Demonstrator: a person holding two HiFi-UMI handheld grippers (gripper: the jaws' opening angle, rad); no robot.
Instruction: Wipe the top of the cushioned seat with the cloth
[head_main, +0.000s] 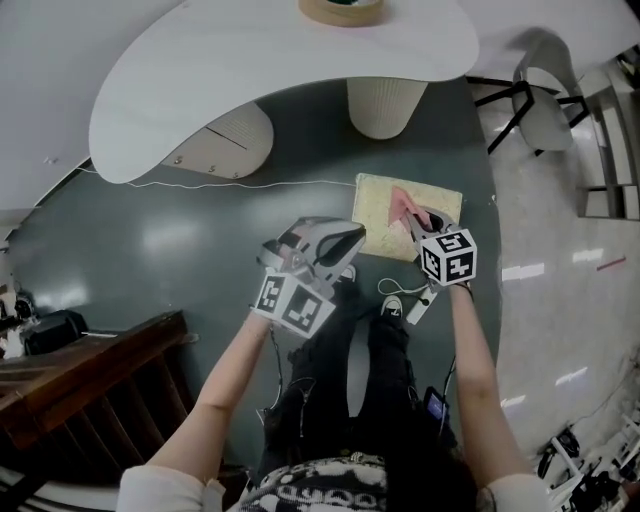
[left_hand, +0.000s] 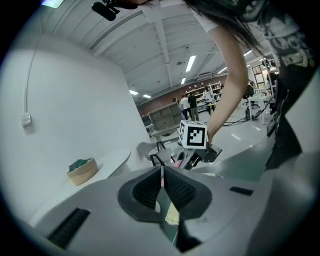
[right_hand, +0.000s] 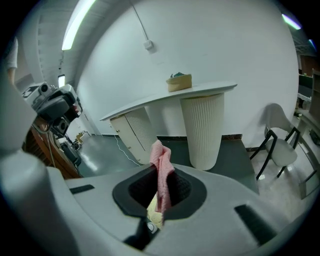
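The cushioned seat (head_main: 381, 203) is a pale yellow square low on the dark green floor, just ahead of the person's feet. My right gripper (head_main: 413, 214) hangs over its right half, shut on a pink cloth (head_main: 403, 203). In the right gripper view the cloth (right_hand: 161, 176) stands up between the jaws, with a sliver of the seat (right_hand: 155, 215) below. My left gripper (head_main: 352, 237) is off the seat's near left corner, held in the air. Its jaws are shut with nothing between them (left_hand: 161, 173).
A white curved table (head_main: 250, 60) on a ribbed pedestal (head_main: 385, 105) stands just beyond the seat, with a basket (head_main: 342, 9) on top. A white cabinet (head_main: 228, 142) and a floor cable (head_main: 250, 185) lie left. A chair (head_main: 540, 100) is at right, dark wooden steps (head_main: 90, 370) at near left.
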